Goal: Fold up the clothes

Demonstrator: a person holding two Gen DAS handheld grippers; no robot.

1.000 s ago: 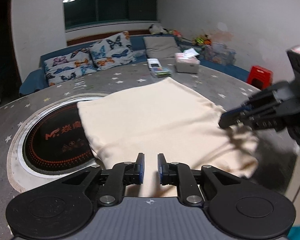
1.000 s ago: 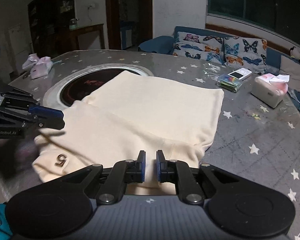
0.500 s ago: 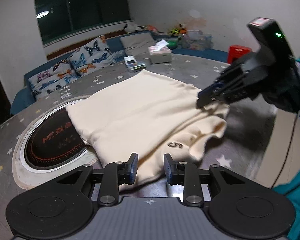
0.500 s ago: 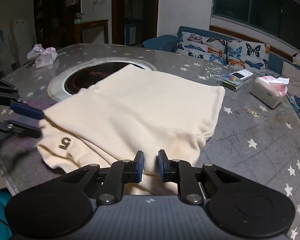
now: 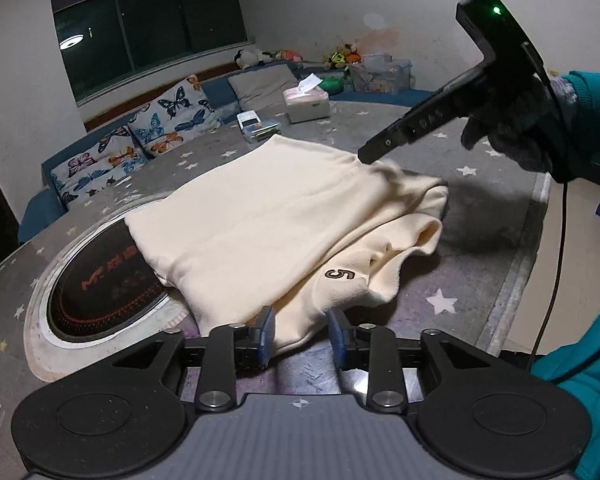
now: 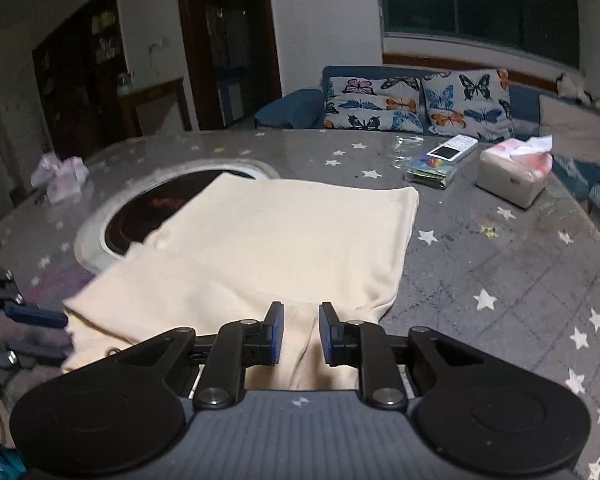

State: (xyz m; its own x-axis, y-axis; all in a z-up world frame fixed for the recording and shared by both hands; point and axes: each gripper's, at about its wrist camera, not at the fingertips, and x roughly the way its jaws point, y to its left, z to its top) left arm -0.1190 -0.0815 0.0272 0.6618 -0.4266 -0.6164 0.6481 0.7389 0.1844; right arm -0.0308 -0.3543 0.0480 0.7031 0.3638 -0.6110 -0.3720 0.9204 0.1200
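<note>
A cream garment (image 5: 268,220) with a brown "5" badge (image 5: 339,275) lies folded on the grey star-print table; it also shows in the right wrist view (image 6: 284,240). My left gripper (image 5: 301,336) is open at the garment's near edge, cloth lying between its fingers. My right gripper (image 6: 301,332) is open over the garment's near corner, cloth between its fingers. In the left wrist view the right gripper (image 5: 370,156) tips down onto the far right corner. The left gripper (image 6: 36,330) shows at the left edge of the right wrist view.
A round black hotplate (image 5: 100,280) is set into the table, partly under the garment. A tissue box (image 6: 514,174), a white device (image 6: 452,148) and a packet (image 6: 430,172) lie at the far side. Pink items (image 6: 62,174) lie far left. A sofa with butterfly cushions (image 6: 416,100) stands behind.
Both grippers have opened and let go of the garment's edge. The folded-over part now lies flat with the "5" badge showing. The right gripper has risen and tilted down.
</note>
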